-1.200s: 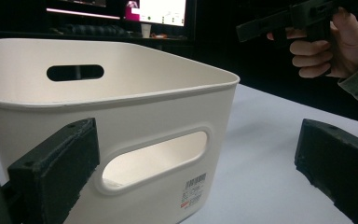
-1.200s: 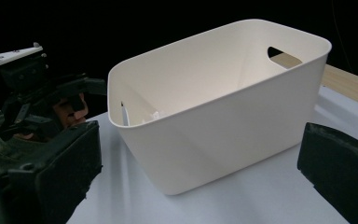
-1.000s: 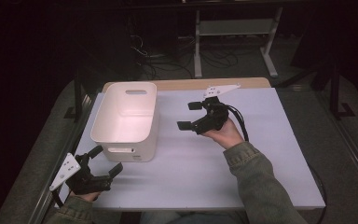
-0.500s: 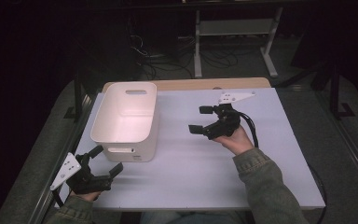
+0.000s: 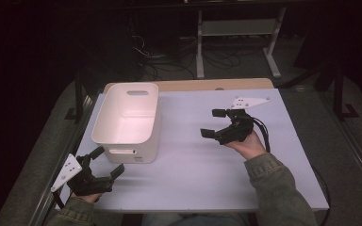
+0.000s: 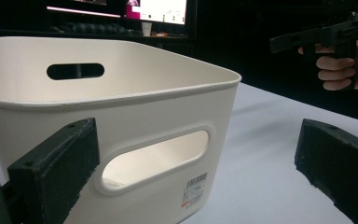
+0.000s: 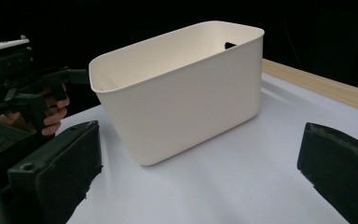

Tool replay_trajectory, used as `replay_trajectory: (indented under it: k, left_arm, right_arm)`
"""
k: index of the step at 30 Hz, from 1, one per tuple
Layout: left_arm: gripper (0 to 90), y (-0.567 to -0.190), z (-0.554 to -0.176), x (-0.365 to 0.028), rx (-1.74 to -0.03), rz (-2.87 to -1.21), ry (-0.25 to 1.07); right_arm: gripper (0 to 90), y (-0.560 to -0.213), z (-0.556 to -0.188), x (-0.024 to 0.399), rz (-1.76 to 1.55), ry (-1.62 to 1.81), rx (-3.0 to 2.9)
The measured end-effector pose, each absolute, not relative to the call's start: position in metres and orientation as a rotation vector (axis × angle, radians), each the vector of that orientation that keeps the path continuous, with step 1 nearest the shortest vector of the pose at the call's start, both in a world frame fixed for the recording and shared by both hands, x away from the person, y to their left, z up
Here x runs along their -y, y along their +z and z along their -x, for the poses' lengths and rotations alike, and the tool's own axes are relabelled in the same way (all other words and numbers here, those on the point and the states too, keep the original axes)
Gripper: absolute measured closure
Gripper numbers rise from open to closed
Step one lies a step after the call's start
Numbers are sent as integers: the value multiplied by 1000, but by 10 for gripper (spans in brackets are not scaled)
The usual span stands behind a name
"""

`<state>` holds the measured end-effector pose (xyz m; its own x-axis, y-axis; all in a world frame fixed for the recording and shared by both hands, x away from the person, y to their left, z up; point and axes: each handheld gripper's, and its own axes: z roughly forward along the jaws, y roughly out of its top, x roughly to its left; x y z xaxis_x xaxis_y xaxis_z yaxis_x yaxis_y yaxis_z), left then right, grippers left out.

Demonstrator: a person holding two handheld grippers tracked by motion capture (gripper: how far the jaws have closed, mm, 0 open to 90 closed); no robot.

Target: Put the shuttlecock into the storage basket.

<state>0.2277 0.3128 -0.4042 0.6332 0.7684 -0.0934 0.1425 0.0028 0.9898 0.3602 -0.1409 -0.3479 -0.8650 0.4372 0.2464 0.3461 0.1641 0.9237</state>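
An empty white plastic bin [image 5: 127, 120] with handle slots stands on the left half of the white table [image 5: 193, 174]. My left gripper [image 5: 107, 161] is open near the table's front left corner, just short of the bin's near end wall. In the left gripper view the bin [image 6: 121, 112] stands close ahead of the open left gripper [image 6: 196, 158]. My right gripper [image 5: 210, 123] is open, held above the table to the right of the bin and pointing at it. In the right gripper view the bin [image 7: 186, 98] sits ahead of the parted jaws of the right gripper [image 7: 200, 158], apart from them.
A wooden strip [image 5: 193, 85] runs along the table's far edge. Behind it are a metal stand [image 5: 235, 28] and cables on the dark floor. A lit monitor [image 6: 158, 9] shows far off in the left gripper view.
My right gripper has drawn back to the right, away from the bin, still open. The left gripper and the bin have stayed put.
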Motion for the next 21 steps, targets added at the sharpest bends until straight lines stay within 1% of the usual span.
replay_trajectory:
  k: [21]
  left_arm:
    - [0,-404,-228,-313,-798,-1519,579]
  right_arm:
    - [0,-360,-345,173,-828,1788,-2265]
